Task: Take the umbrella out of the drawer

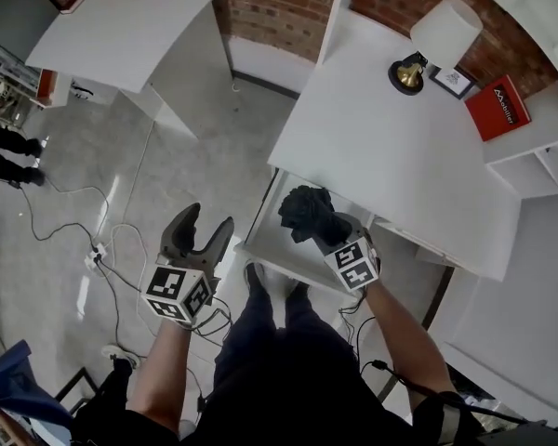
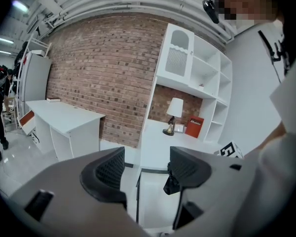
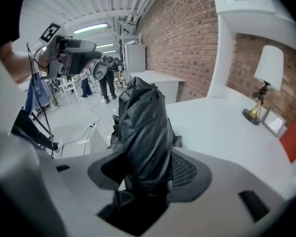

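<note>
My right gripper (image 1: 327, 231) is shut on a folded black umbrella (image 1: 307, 212), which it holds in the air above the open white drawer (image 1: 284, 246) at the desk's front. In the right gripper view the umbrella (image 3: 143, 132) stands up between the two pads and fills the gap. My left gripper (image 1: 199, 235) hangs open to the left of the drawer, above the floor, with nothing between its fingers. From the left gripper view, the open gripper (image 2: 145, 169) faces the desk, and the umbrella (image 2: 171, 184) shows just behind its right pad.
The white desk (image 1: 391, 156) carries a lamp (image 1: 426, 49), a small picture frame (image 1: 452, 82) and a red book (image 1: 498, 107). Shelves (image 1: 539, 170) rise at the right. A second white desk (image 1: 130, 35) stands at the far left. Cables (image 1: 102, 249) trail over the floor.
</note>
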Demonstrator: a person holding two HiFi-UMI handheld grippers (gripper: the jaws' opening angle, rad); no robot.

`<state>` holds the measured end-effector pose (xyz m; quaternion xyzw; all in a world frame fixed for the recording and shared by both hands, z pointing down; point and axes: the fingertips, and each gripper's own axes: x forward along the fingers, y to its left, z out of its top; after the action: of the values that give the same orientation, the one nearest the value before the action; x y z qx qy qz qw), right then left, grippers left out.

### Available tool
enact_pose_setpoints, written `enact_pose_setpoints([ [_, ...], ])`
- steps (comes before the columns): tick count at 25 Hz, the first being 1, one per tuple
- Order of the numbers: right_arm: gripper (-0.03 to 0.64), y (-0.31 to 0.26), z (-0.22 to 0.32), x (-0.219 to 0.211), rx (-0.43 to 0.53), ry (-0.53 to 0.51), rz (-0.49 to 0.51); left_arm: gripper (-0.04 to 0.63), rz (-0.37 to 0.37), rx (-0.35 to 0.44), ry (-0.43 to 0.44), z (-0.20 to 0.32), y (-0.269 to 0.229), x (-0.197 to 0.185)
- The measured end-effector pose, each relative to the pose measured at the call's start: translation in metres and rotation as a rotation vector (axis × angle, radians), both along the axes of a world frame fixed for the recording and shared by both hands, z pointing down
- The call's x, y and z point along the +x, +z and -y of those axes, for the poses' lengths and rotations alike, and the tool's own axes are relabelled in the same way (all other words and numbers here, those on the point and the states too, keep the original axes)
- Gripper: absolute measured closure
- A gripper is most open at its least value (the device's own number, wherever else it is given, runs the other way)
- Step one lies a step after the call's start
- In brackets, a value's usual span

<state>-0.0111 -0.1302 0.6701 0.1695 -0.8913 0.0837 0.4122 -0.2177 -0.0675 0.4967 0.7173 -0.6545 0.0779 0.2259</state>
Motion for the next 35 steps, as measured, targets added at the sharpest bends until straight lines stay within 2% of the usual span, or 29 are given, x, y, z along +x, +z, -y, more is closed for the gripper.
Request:
enact_pose_setpoints([
  [12, 0.380, -0.149, 0.029, 0.024, 0.133, 0.251, 0.237, 0.311, 0.010, 0.167, 0.079, 0.033, -0.081, 0.009],
  [18, 0.380, -0.204, 0.053, 0.046, 0.190, 0.387, 0.318, 0.311, 0.011, 0.238, 0.147, 0.051, -0.109, 0.018],
  [26, 0.380, -0.232, 0.073, 0.050, 0.240, 0.479, 0.328, 0.311, -0.011, 0.250, 0.186, 0.051, -0.113, 0.002],
  [35, 0.380, -0.240, 0.092, 0.045, 0.286, 0.527, 0.296, 0.313, -0.032, 0.213, 0.269, 0.048, -0.095, -0.002],
])
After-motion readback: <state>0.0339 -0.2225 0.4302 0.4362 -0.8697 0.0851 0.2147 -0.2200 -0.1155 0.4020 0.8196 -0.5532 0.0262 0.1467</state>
